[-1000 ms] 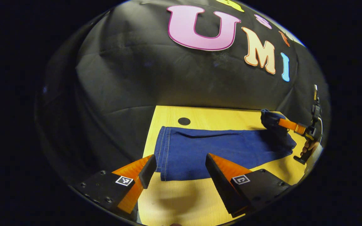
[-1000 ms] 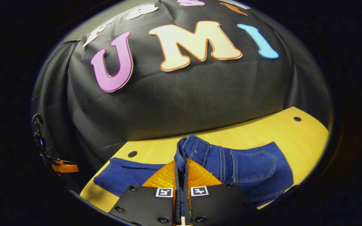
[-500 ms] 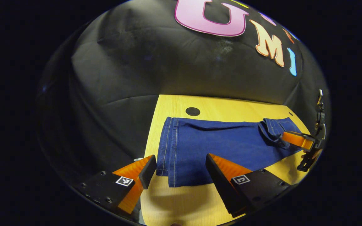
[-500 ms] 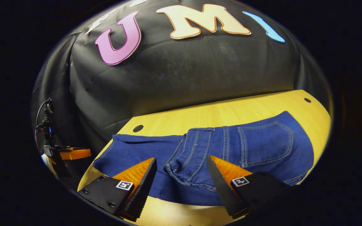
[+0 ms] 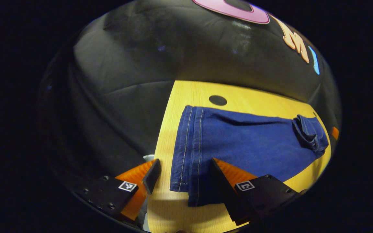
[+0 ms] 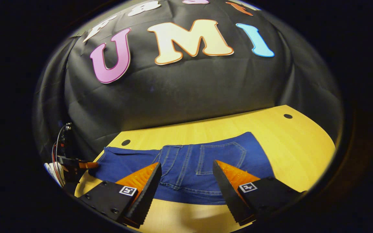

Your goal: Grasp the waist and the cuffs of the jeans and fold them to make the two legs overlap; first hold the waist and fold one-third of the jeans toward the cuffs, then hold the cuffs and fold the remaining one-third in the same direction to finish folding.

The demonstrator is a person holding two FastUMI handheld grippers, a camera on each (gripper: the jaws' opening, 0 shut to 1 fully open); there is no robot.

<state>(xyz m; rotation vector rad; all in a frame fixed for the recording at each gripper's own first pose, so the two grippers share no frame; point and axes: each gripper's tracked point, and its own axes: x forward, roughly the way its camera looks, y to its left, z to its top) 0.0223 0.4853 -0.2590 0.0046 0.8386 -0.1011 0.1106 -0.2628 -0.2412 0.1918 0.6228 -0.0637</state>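
While both claws gape: jeans [image 6: 186,168] on yellow table [image 6: 303,142], perhaps wooden.

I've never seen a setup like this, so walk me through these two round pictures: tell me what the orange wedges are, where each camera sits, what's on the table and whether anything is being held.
No robot here: a person holds a two-finger gripper in each hand, and a fisheye camera rides on each one, looking forward along its fingers. The orange wedges at the bottom of each picture are those fingers.

In the left gripper view, the left gripper is open, just over the cuffs of the jeans, one finger on each side of that end.

In the right gripper view, the right gripper is open too, over the waist, which is folded onto the legs. The left gripper shows small at that picture's left edge.

The jeans lie on a yellow table. Nothing is held.
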